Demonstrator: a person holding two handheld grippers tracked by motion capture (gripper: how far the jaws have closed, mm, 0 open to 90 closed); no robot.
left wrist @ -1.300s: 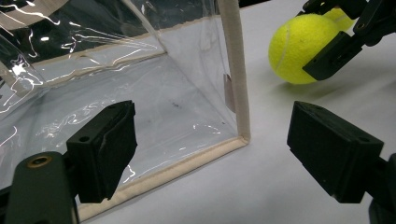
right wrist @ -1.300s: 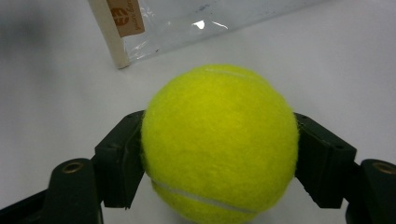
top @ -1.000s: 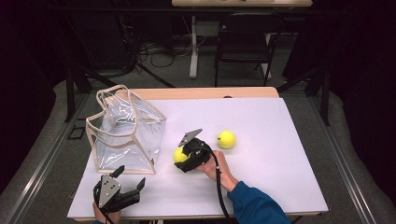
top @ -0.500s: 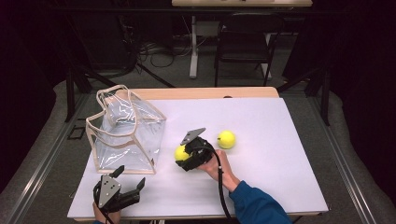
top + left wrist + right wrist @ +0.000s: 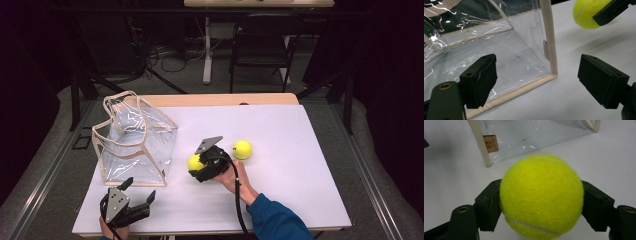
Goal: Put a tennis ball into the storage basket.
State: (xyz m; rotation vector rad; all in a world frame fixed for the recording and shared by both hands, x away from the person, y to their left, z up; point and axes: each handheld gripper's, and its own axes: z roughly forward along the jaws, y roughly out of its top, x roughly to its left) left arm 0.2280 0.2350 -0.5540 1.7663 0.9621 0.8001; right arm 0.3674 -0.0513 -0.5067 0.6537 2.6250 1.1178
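Fingers [image 5: 486,205] of right gripper [image 5: 541,203] clamped on tennis ball [image 5: 541,196], light, fuzzy, springy, held across its middle; left gripper [image 5: 544,85] fingers apart beside clear bag [image 5: 499,50].

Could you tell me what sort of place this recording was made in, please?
Probably a lab or studio: a white-topped table among dark curtains, loose cables on the floor, and a black chair by another table behind.

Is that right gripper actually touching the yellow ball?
Touching. In the right gripper view, the right gripper has both jaws pressed against the sides of the tennis ball, with no gap.
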